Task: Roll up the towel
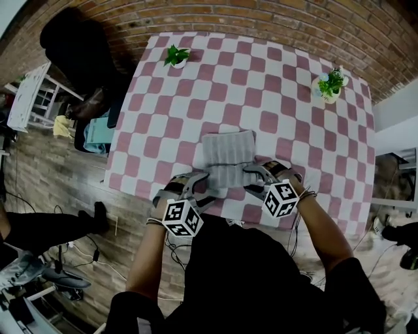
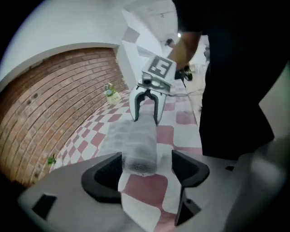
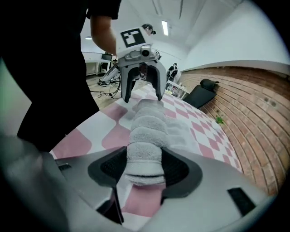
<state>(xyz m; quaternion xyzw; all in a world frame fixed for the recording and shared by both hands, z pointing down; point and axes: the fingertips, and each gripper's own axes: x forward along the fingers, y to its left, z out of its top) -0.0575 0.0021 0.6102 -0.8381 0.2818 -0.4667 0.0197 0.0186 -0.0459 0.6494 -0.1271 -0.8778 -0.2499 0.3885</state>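
Tabletop (image 1: pixel 294 85): covered by a pink-and-white checked cloth and set against a brick wall (image 1: pixel 261 19) that runs along its far edge.

Towel (image 1: pixel 227 156): grey terry, lying by the middle of the tabletop's near edge. Its near part is wound into a roll that runs along that edge. The rest lies flat on the cloth, reaching toward the far edge.

Left hand-held gripper (image 2: pixel 145 170): at the left end of the roll, tilted downward. Its jaws stand apart with the roll's end between them. One pad is just beside the terry, and a clear gap shows between the towel and the other pad, so nothing is clamped.

Right hand-held gripper (image 3: pixel 145 170): at the right end of the roll, also tilted downward. Its jaws are clamped on that end, both pads pressing into the terry.

Marker cubes (image 1: pixel 182 218): one on the back of each hand-held gripper, over the tabletop's near edge.

Potted plants (image 1: pixel 176 57): two small green ones in pale pots, one by the far left corner and one by the far right corner, well apart from the towel.
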